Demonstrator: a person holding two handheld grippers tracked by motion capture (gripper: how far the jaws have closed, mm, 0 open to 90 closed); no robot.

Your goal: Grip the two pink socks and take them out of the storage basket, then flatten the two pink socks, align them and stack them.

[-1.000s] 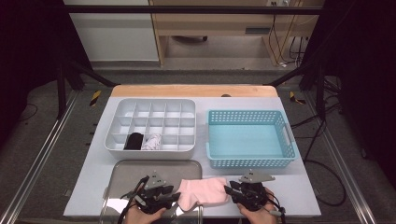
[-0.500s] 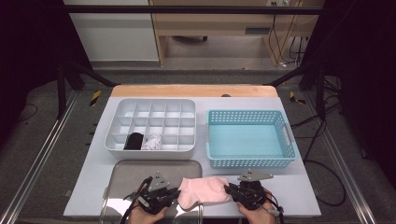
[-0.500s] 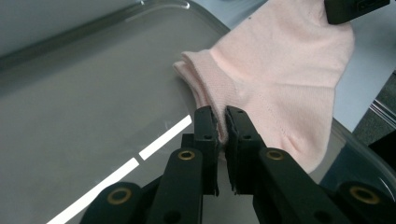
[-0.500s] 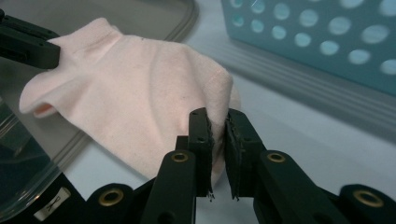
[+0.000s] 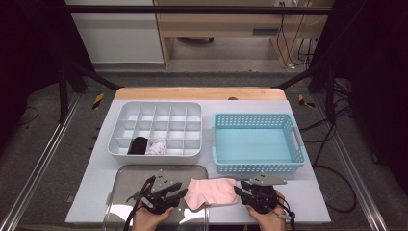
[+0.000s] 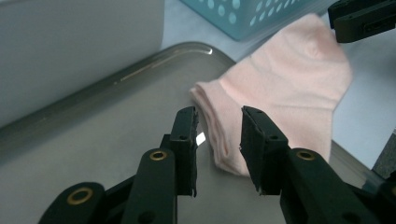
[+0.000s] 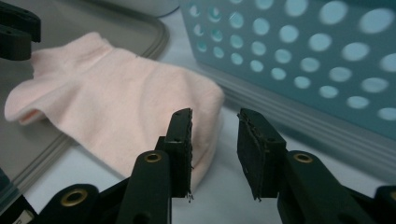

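We see the pink sock (image 5: 211, 191) lying flat at the near edge of the worktop (image 5: 312, 202), at 6 o'clock in the high view, its cuff end resting on the right rim of the metal tray (image 5: 159, 171) and its toe end on the bare white surface. In the left gripper view the sock (image 6: 285, 88) spreads toward 1 o'clock from our left claw (image 6: 218, 140); its folded cuff edge sits just ahead of the gap between the black jaws, which have just been opening and stand released, with no pad pressing on the fabric. In the right gripper view the sock (image 7: 116, 107) stretches toward 10 o'clock; our right claw (image 7: 214, 144) is likewise released, its jaws having just been opening, and the toe end lies just beside the left jaw. In the high view the left claw (image 5: 182, 194) is at the sock's 9 o'clock and the right claw (image 5: 238, 191) at its 3 o'clock. The turquoise basket (image 5: 257, 168) stands just beyond, at 1 o'clock from the sock. The white divided organiser (image 5: 159, 110) stands at 11 o'clock, with a black item (image 5: 138, 145) and a pale patterned item (image 5: 157, 146) in adjoining near-row compartments.
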